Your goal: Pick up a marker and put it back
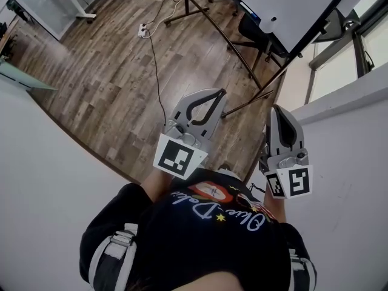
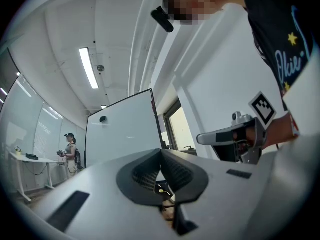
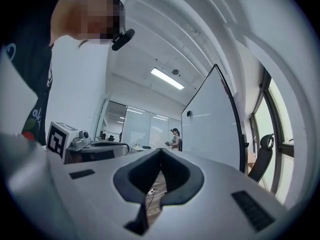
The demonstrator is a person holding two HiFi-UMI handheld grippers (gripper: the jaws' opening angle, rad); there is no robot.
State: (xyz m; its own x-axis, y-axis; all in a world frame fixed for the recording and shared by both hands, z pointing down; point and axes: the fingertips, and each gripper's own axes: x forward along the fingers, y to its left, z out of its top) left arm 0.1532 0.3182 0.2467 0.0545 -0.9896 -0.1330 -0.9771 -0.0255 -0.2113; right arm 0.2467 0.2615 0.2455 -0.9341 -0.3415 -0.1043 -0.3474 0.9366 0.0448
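The left gripper (image 1: 220, 93) and right gripper (image 1: 277, 110) are held short of the whiteboard (image 1: 285, 5), both with fingers closed together on nothing. No marker shows in any view. The pick-up looks not yet begun, so the whole task remains.

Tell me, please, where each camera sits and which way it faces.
Head view: on the person's head, facing steeply down at the wooden floor; shows the black shirt, left gripper and right gripper.
Left gripper view: on the left gripper, along its shut fingers up at the whiteboard; right gripper at right.
Right gripper view: on the right gripper, along its shut fingers toward the whiteboard; left gripper at left.
Shared: both gripper views show the whiteboard and a distant person.
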